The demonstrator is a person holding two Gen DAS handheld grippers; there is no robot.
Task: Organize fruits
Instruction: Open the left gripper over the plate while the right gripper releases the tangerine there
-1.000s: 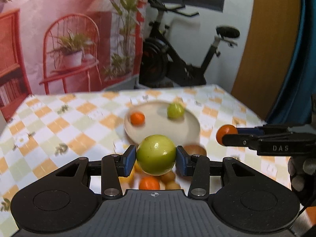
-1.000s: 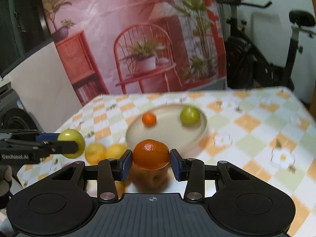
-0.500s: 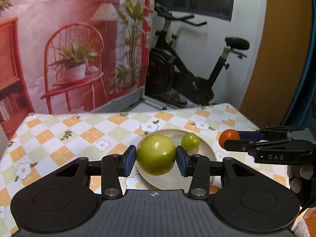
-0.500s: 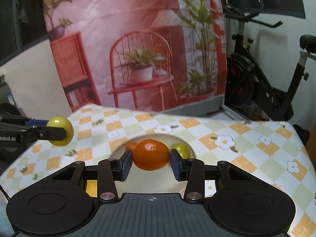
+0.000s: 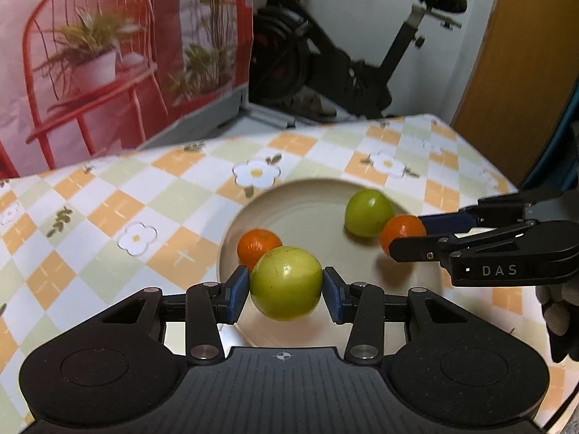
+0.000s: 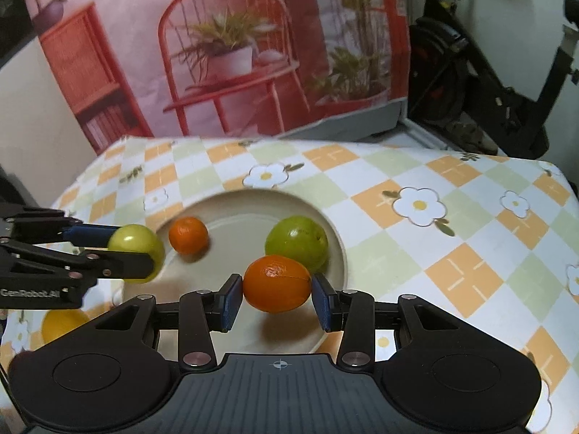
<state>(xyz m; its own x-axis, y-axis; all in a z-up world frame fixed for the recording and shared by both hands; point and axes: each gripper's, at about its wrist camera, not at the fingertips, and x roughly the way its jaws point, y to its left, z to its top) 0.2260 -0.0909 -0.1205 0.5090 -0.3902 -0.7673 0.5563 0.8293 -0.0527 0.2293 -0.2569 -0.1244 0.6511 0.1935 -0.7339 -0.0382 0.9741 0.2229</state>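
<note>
My left gripper (image 5: 286, 291) is shut on a green apple (image 5: 286, 282), held just above the near rim of a beige plate (image 5: 307, 202). My right gripper (image 6: 277, 298) is shut on an orange tangerine (image 6: 277, 284) over the plate (image 6: 246, 202) too. On the plate lie a second tangerine (image 5: 257, 244) (image 6: 188, 235) and a second green apple (image 5: 369, 211) (image 6: 296, 242). Each gripper shows in the other's view: the right one (image 5: 405, 233) comes in from the right, the left one (image 6: 134, 247) from the left.
The table wears a checked cloth with flowers (image 6: 452, 224). A yellow fruit (image 6: 59, 323) lies on the cloth at the near left. Behind the table stand a printed backdrop (image 6: 217, 54) and an exercise bike (image 5: 343, 61). A gloved hand (image 5: 559, 311) holds the right gripper.
Both grippers have travelled forward and down with their fruit, from the near side of the table to just above the plate. The plate now looks larger and closer in both views.
</note>
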